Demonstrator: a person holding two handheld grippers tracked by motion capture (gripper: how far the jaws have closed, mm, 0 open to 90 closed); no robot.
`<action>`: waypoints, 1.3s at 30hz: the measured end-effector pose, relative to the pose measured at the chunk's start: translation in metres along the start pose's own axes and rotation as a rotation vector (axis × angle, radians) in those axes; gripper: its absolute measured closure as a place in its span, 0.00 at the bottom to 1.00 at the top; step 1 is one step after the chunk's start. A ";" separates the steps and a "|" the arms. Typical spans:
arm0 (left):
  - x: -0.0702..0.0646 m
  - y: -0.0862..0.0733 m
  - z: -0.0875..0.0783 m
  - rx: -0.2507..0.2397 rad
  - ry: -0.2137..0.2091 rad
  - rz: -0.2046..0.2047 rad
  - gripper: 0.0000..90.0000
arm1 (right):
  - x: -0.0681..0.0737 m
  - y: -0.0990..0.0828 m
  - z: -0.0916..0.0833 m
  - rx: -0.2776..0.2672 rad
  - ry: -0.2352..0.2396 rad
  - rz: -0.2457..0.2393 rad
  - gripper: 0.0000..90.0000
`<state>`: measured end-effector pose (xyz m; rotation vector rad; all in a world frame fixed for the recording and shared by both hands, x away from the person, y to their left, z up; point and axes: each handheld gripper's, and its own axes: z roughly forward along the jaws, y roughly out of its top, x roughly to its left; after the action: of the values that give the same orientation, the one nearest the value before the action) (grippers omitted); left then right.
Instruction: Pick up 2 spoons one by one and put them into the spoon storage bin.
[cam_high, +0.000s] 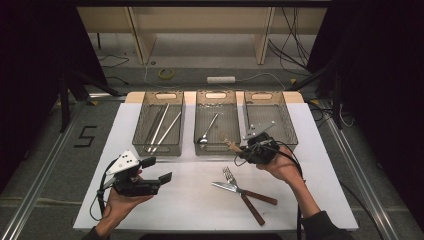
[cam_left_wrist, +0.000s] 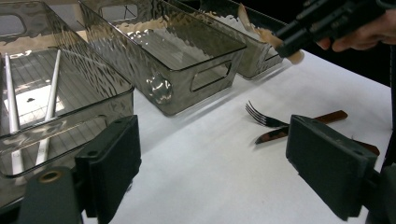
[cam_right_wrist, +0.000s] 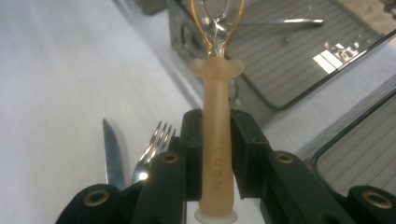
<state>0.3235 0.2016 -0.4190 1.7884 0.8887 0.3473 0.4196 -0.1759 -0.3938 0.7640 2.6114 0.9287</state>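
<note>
My right gripper (cam_high: 243, 149) is shut on the beige handle of a spoon (cam_high: 231, 145), held above the table at the front rim of the middle tray (cam_high: 216, 152). In the right gripper view the pads clamp the handle (cam_right_wrist: 217, 154) and the bowl points toward a tray. My left gripper (cam_high: 157, 170) hovers open at the front left with nothing between its fingers (cam_left_wrist: 114, 158). A fork (cam_high: 229, 174) and a knife (cam_high: 223, 186), both brown-handled, lie crossed on the white tabletop below my right hand.
Three grey trays stand in a row at the back. The left tray (cam_high: 140, 125) holds several metal sticks, the middle one a metal spoon (cam_high: 208, 131), the right tray (cam_high: 290, 131) a metal utensil. Cables and a table frame lie beyond.
</note>
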 end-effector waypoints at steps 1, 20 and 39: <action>0.000 0.000 -0.001 0.000 0.001 -0.002 0.19 | -0.002 0.003 0.000 -0.007 -0.001 0.011 0.85; 0.000 0.000 -0.001 -0.019 0.006 -0.002 0.18 | -0.035 0.061 0.022 -0.017 -0.037 0.128 0.85; -0.001 0.000 -0.002 -0.038 0.008 -0.007 0.17 | -0.048 0.084 0.056 0.016 -0.058 0.193 0.85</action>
<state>0.3214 0.2021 -0.4176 1.7501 0.8885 0.3649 0.5145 -0.1190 -0.3781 1.0456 2.5322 0.9220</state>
